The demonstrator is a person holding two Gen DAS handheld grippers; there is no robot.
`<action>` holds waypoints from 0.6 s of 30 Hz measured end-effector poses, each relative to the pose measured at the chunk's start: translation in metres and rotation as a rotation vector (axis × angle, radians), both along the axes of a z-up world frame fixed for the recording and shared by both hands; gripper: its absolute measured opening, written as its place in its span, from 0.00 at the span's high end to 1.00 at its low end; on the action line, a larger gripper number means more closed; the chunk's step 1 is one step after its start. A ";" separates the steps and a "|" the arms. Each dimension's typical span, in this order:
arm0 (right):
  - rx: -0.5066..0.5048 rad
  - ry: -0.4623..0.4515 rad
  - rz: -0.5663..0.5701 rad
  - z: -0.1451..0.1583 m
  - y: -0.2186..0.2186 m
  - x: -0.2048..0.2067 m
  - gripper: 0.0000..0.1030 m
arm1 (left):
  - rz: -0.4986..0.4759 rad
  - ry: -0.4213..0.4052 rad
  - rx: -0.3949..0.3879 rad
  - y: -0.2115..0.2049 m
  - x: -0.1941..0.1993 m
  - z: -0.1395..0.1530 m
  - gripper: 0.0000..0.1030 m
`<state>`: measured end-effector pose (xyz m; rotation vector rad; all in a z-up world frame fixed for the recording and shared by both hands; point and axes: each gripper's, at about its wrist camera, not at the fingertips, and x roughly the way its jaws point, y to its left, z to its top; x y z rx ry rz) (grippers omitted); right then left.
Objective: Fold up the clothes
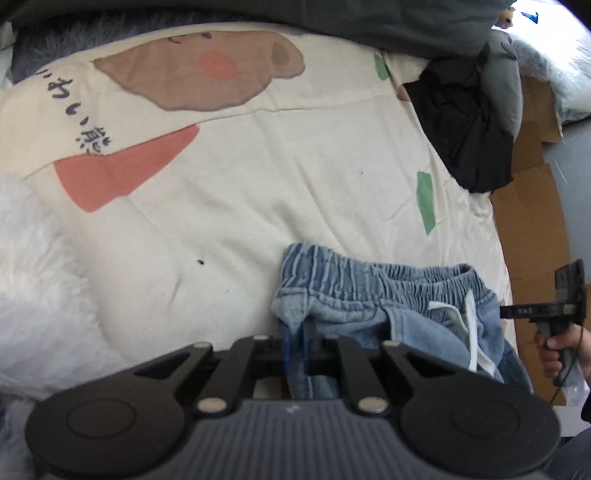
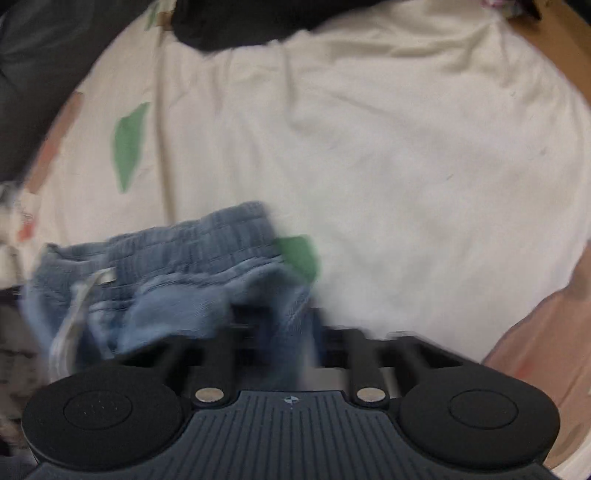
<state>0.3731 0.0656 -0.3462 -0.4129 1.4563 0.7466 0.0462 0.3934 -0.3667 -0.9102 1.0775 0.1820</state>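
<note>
A pair of light blue denim shorts (image 1: 369, 295) with an elastic waistband and a white drawstring hangs bunched above a cream printed bedspread (image 1: 258, 177). My left gripper (image 1: 297, 332) is shut on one corner of the waistband. In the right wrist view, blurred, my right gripper (image 2: 280, 328) is shut on the other end of the denim shorts (image 2: 177, 266), and the fabric drapes over its left finger. The right gripper's body (image 1: 546, 310) shows at the right edge of the left wrist view, with a hand (image 1: 561, 350) around its handle.
A black garment (image 1: 465, 125) lies at the bedspread's far right edge, beside a grey cushion (image 1: 506, 85). White fluffy fabric (image 1: 40, 288) is at the left. Flattened cardboard (image 1: 532, 206) covers the floor to the right of the bed. A dark grey blanket (image 1: 332, 18) runs along the back.
</note>
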 end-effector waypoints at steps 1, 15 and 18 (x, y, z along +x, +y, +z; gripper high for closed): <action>0.000 -0.024 0.021 0.006 0.003 -0.003 0.90 | 0.007 -0.006 0.000 0.000 0.000 0.003 0.95; -0.008 -0.499 0.377 0.110 0.073 -0.022 0.93 | 0.075 -0.099 0.163 0.001 0.005 0.068 0.96; 0.000 -0.583 0.443 0.125 0.095 -0.019 0.96 | 0.080 -0.115 0.199 0.011 0.005 0.080 0.96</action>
